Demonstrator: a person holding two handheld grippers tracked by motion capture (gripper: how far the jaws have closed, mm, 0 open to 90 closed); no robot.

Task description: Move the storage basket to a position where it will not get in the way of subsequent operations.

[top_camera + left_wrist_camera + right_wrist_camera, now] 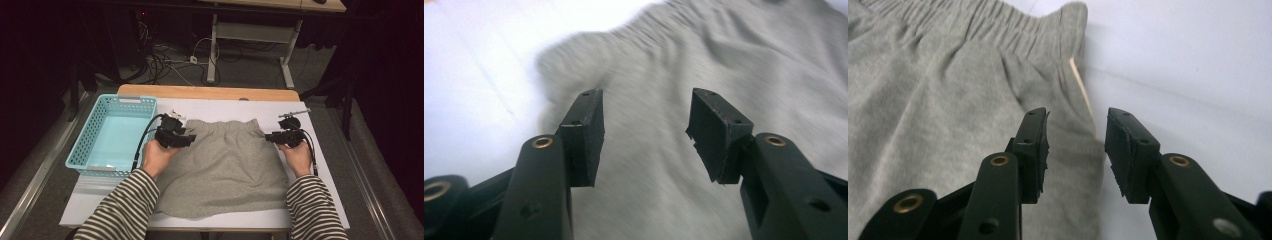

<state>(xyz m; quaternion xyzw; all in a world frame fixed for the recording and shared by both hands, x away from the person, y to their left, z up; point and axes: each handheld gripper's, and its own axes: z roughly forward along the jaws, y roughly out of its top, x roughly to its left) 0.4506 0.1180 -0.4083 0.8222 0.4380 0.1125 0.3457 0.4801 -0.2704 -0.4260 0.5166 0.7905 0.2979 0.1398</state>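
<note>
A grey skirt [227, 167] with a gathered elastic waistband lies flat on the white table cover, waistband at the far side. My left gripper [186, 139] hovers over its left upper edge, jaws open; the left gripper view has grey cloth [649, 75] under and ahead of the open gripper [646, 122]. My right gripper [270, 136] sits at the skirt's right upper edge, open. In the right gripper view the skirt's side seam and waistband corner [1068, 30] lie just ahead of the open gripper [1075, 137], which straddles the cloth edge.
An empty light-blue plastic basket [82, 150] stands at the table's left. The white table cover [320, 165] leaves a narrow strip right of the skirt. Behind the table lie floor cables and a desk frame [215, 50].
</note>
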